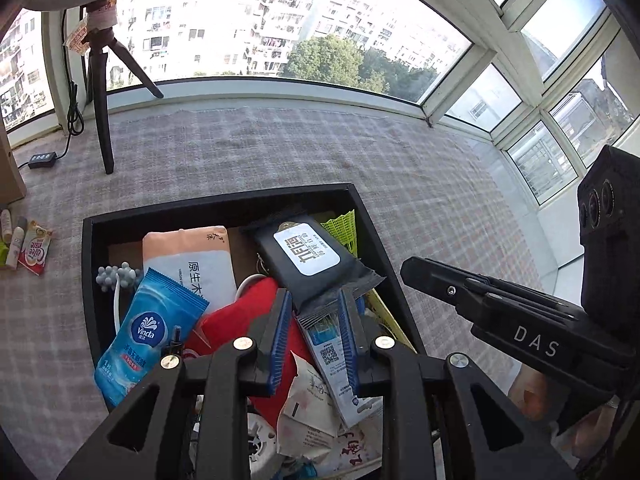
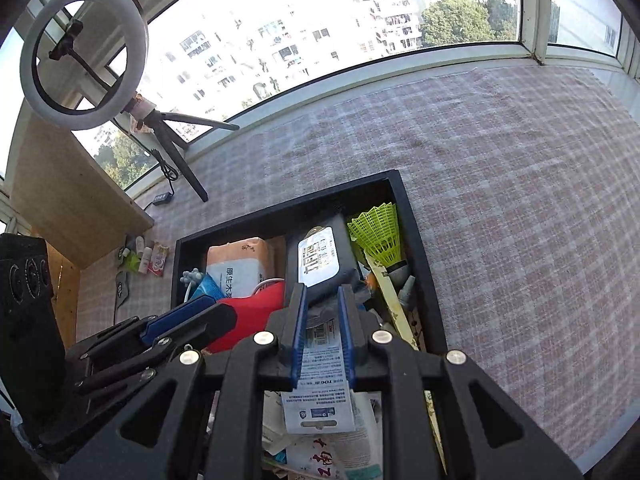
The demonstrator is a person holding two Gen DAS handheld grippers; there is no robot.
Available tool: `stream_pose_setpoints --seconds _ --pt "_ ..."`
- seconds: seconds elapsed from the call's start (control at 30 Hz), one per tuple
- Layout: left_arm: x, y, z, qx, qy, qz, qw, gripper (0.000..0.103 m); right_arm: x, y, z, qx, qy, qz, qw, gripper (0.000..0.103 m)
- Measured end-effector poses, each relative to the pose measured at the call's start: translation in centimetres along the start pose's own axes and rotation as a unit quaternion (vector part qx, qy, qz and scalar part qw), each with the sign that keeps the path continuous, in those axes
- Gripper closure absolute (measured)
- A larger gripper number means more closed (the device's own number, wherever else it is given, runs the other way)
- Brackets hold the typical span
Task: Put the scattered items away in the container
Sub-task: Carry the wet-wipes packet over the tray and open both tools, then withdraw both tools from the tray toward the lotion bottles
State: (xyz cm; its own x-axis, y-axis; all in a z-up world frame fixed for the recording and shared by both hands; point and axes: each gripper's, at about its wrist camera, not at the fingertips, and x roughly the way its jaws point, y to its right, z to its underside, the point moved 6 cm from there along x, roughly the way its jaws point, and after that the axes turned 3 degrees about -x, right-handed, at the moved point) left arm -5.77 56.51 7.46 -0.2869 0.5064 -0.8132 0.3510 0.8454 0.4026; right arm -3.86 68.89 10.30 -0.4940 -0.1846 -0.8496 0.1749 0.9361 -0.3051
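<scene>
Black-walled container (image 1: 88, 264) low in the middle of both frames, heaped nearly to the rim. Left claw (image 1: 314, 300) and right claw (image 2: 322, 296) poised over the pile, jaws narrowly parted; unclear whether either pinches anything. Likely trouble: nudging the blue pack (image 1: 148, 320) draped over the left wall and tipping it out, or knocking claw against claw, being so near. Red sachet (image 1: 36, 250) and small bottles (image 1: 16, 240) lying at far left on checked cloth (image 1: 280, 152). Legible: "Vinda" on the blue pack, "DAS" on the right claw, "TOG" on a white sachet (image 2: 320, 360).
</scene>
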Motion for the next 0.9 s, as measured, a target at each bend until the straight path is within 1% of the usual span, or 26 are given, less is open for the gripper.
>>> stream_pose_setpoints --seconds 0.17,0.33,0.6,0.9 --pt "-1.7 -2.0 0.3 -0.006 0.01 -0.014 0.9998 0.081 0.0 -2.2 0.0 -0.014 0.004 -0.012 1.0 0.086" --pt "-3.6 -5.3 0.8 -0.022 0.02 -0.032 0.9991 0.081 0.4 -5.3 0.2 -0.036 0.003 -0.024 0.999 0.086" --pt "-7.5 -12.5 1.5 -0.057 0.034 -0.062 0.9959 0.081 2.4 -12.1 0.6 -0.075 -0.005 -0.038 0.996 0.086" --pt "-12.0 -22.5 2.1 -0.107 0.046 -0.106 0.9875 0.081 5.0 -20.4 0.8 -0.111 -0.019 -0.06 0.992 0.086"
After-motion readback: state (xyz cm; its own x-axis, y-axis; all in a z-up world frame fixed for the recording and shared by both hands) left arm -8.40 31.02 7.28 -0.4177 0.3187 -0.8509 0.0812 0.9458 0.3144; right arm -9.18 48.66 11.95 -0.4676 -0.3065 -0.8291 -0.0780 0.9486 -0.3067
